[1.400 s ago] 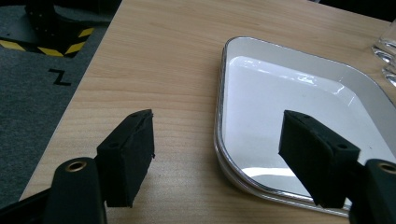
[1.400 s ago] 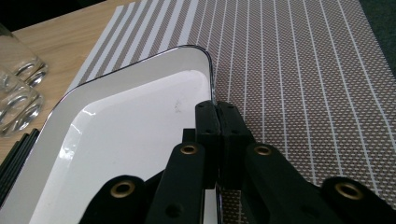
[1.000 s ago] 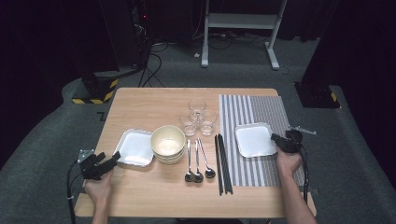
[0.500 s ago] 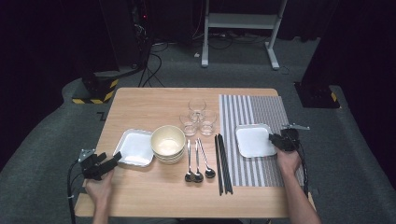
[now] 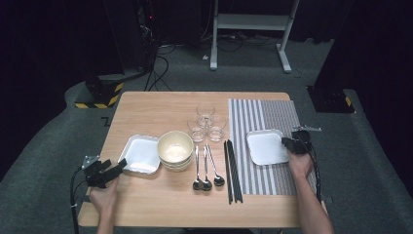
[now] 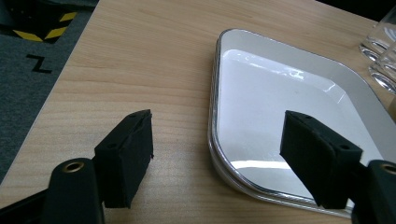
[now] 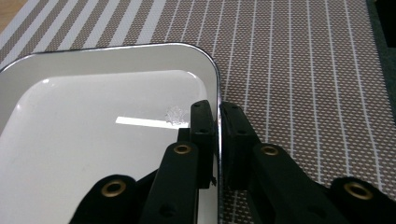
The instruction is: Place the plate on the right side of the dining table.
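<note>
We have the right tool (image 7: 218,140) clamped on the rim of the white tray (image 7: 93,130) on the striped placemat (image 7: 303,70), near the tabletop's right edge. Its jaws just closed further. Left tool (image 6: 217,161) is apart, straddling the other white tray's (image 6: 289,107) corner w/o touching, near the front-left corner.

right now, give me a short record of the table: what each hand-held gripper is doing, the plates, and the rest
right hand-held gripper: jaws have just been closing, now clamped on the right rim of the plate on the mat
left hand-held gripper: open, jaws astride the corner of the plate on bare wood, not pressing it
placemat: striped, right side of the table
bowls: stacked, beside the left plate
glasses: three, clustered mid-table
spoons: three, side by side
chopsticks: dark, along the mat's left edge
</note>
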The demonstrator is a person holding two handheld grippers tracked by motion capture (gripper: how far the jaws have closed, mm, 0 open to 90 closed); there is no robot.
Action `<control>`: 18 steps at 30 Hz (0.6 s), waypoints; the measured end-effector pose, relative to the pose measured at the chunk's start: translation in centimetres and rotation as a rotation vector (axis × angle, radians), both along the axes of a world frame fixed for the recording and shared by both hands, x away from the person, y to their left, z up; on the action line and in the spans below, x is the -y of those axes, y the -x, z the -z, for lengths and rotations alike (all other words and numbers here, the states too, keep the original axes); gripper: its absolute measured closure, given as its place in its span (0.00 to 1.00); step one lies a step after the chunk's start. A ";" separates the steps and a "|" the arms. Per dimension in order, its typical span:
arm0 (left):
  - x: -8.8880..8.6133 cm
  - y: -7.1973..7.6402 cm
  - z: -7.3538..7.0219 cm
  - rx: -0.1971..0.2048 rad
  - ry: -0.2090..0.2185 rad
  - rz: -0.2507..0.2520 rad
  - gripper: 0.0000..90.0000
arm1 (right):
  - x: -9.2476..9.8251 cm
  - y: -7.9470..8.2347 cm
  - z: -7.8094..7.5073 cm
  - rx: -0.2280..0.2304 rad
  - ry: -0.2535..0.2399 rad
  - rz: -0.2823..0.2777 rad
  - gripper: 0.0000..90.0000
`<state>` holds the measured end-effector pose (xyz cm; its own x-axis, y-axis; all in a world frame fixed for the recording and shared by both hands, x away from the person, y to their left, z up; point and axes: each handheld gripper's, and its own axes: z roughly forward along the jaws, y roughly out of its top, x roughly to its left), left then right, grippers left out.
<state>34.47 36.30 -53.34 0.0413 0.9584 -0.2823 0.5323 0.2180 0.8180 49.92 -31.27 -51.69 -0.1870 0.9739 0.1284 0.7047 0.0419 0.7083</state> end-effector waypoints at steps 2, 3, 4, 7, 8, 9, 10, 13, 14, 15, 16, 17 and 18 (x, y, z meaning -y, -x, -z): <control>0.0 0.0 0.0 -0.001 -0.003 0.001 0.29 | 0.0 0.0 0.0 0.003 -0.005 0.016 0.94; 0.0 0.0 0.0 -0.003 -0.003 0.002 0.29 | 0.0 0.0 0.1 0.005 -0.013 0.034 0.94; 0.0 -0.1 0.0 -0.005 -0.004 0.003 0.29 | 0.1 0.0 0.1 0.006 -0.021 0.044 0.95; 0.1 -0.1 0.0 -0.007 -0.006 0.002 0.29 | 0.2 0.0 0.1 0.007 -0.028 0.072 0.95; 0.1 -0.1 0.0 -0.007 -0.006 0.002 0.29 | 0.2 0.0 0.1 0.007 -0.028 0.072 0.95; 0.1 -0.1 0.0 -0.010 -0.009 0.004 0.29 | 0.2 0.0 0.1 0.007 -0.024 0.084 0.95; 0.1 -0.1 0.0 -0.013 -0.009 0.006 0.29 | 0.1 0.0 0.1 0.010 -0.019 0.095 0.94; 0.2 -0.2 0.0 -0.022 -0.016 0.009 0.29 | -0.2 0.0 0.1 0.016 0.000 0.113 0.94; 0.2 -0.2 0.0 -0.022 -0.016 0.009 0.29 | -0.2 0.0 0.1 0.016 0.000 0.113 0.94; 0.2 -0.2 0.0 -0.020 -0.020 0.008 0.29 | -0.2 0.0 0.1 0.018 0.006 0.121 0.94; 0.2 -0.2 0.0 -0.018 -0.021 0.006 0.29 | -0.2 0.0 0.2 0.018 -0.010 0.138 0.94; 0.2 -0.2 0.0 -0.019 -0.021 0.005 0.29 | -0.2 0.0 0.2 0.018 -0.007 0.146 0.94; 0.2 -0.2 0.0 -0.020 -0.019 0.006 0.29 | -0.3 0.0 0.2 0.019 -0.001 0.150 0.94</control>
